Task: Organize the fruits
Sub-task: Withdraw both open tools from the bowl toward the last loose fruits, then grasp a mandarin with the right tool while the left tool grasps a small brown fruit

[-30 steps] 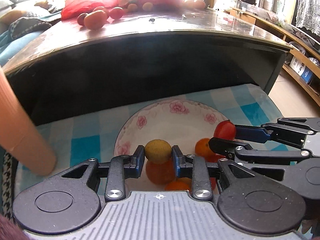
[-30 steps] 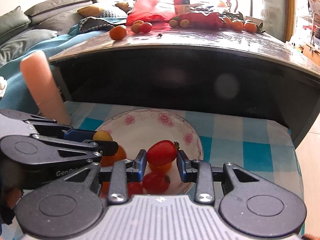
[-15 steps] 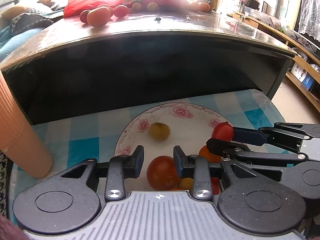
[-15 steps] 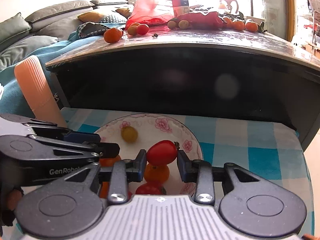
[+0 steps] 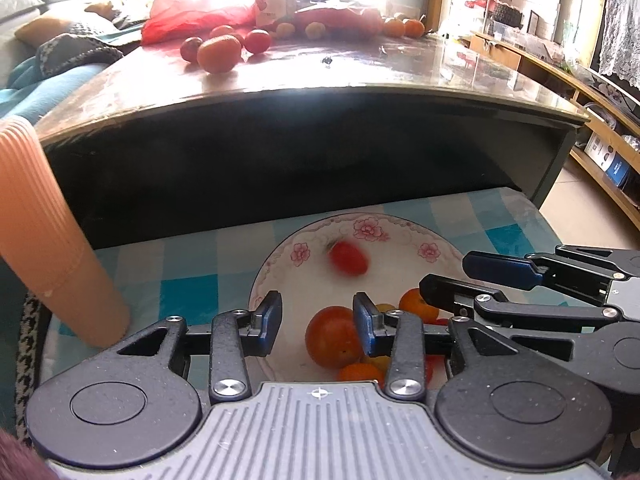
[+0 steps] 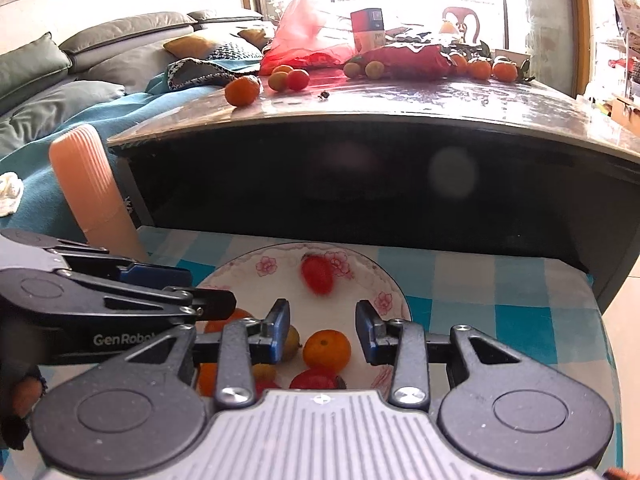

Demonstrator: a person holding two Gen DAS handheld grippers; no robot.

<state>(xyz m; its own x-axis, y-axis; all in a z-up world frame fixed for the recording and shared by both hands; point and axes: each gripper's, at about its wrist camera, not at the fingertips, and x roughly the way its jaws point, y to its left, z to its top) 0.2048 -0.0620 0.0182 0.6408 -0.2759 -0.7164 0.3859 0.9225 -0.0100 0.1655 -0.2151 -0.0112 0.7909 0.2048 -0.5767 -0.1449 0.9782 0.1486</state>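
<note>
Showing only rightward — yellow fruit (image 6: 292, 342) beside plate's (image 6: 394, 294) orange (image 6: 327, 351).

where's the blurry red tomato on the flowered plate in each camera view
Left wrist: the red tomato lies upper centre of the plate, beyond the open left gripper.
Right wrist: the tomato lies near the plate's far rim, just left of centre.
Shared landmark: the ribbed orange cup, left of the plate in both views.
</note>
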